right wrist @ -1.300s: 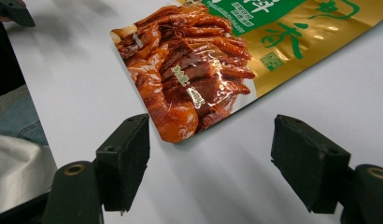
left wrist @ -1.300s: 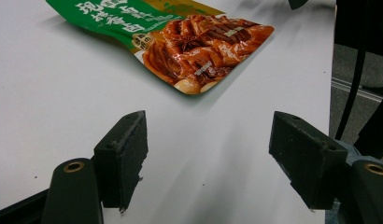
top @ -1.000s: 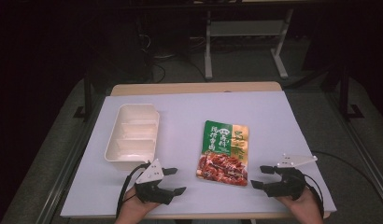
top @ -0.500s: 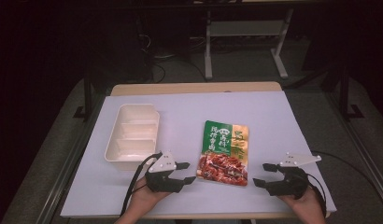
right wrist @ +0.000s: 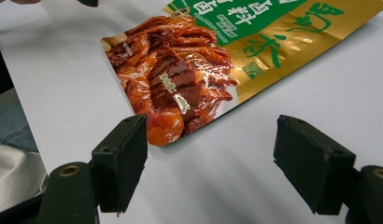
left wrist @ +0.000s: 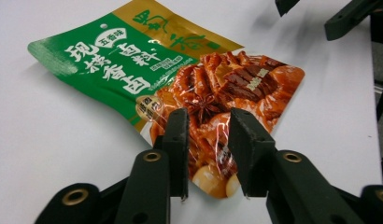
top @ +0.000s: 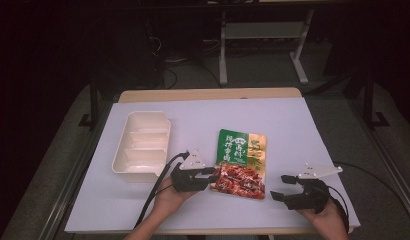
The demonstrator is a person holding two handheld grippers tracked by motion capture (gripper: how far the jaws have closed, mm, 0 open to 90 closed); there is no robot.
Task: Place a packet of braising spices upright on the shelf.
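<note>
The right gripper point(top: 282, 187) rests near right, jaws spread wide, empty; the left gripper point(top: 213, 176), jaws just closing, straddles the near-left corner of the food pouch point(top: 241, 162) lying mid-table; the white tray point(top: 143, 145) sits far left.

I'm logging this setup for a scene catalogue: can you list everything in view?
food pouch: one, green and gold with red food print, lying flat at the table's middle, near edge.
tray: one, cream, three compartments, left of the pouch.
table: one, white top, wooden far edge.
metal frame: one, pale grey, on the floor behind the table.
left tool: one, black, jaws have just been closing around the pouch's near corner.
right tool: one, black, jaws wide apart, right of the pouch, holding nothing.
</note>
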